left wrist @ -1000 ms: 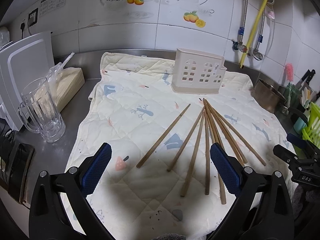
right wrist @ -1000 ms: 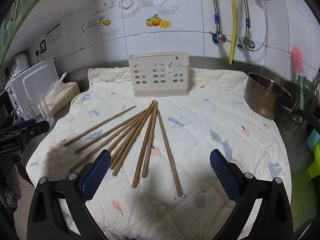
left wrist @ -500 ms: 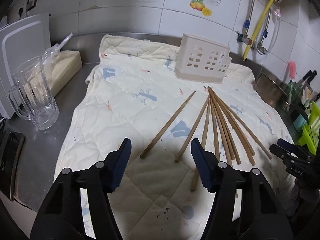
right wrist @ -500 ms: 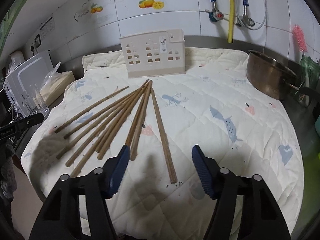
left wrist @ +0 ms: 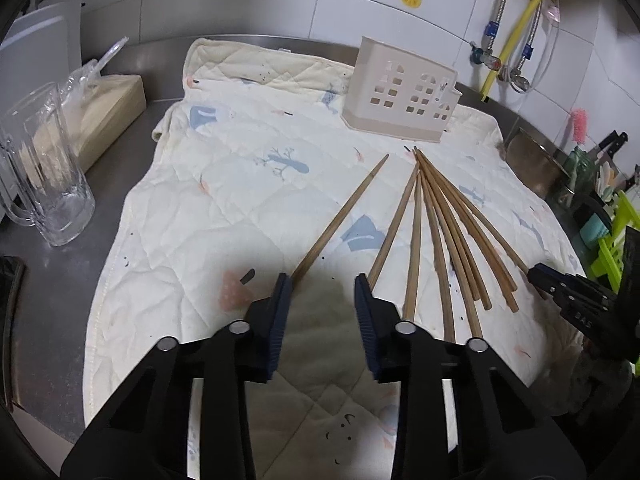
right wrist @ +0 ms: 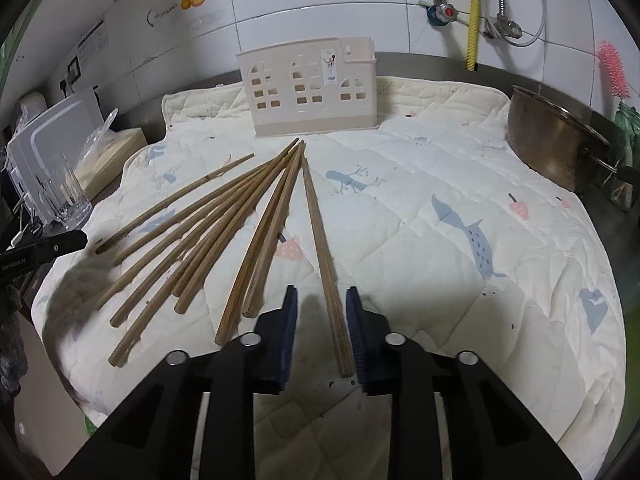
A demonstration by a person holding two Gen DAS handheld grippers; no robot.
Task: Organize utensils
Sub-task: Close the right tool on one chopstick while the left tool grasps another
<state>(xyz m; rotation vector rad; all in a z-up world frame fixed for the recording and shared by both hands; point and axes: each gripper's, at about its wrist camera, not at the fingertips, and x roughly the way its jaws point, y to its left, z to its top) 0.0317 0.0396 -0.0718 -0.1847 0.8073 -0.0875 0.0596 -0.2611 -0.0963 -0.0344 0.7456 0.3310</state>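
Observation:
Several wooden chopsticks [left wrist: 436,224] fan out on a quilted cloth [left wrist: 240,184], tips toward a beige slotted utensil holder [left wrist: 400,100] that stands upright at the cloth's far side. My left gripper [left wrist: 323,282] hovers low at the fan's left end, its jaws closing. Only cloth shows between its pads, and the near ends of the two leftmost chopsticks [left wrist: 340,216] lie right at its fingertips. My right gripper [right wrist: 322,294] straddles the rightmost chopstick [right wrist: 324,264], jaws closing. That stick lies close to the right pad with a gap to the left pad. The holder [right wrist: 312,92] is straight ahead.
A glass mug [left wrist: 44,168] and a wooden box with a plastic bag [left wrist: 108,108] stand left of the cloth on the steel counter. A metal pot [right wrist: 556,140] sits at the right edge. A green rack [left wrist: 616,240] and tiled wall border the area.
Both grippers have sunk toward the cloth and come up to the chopsticks' near ends. Their jaws have narrowed from wide apart, the right now around the rightmost chopstick.

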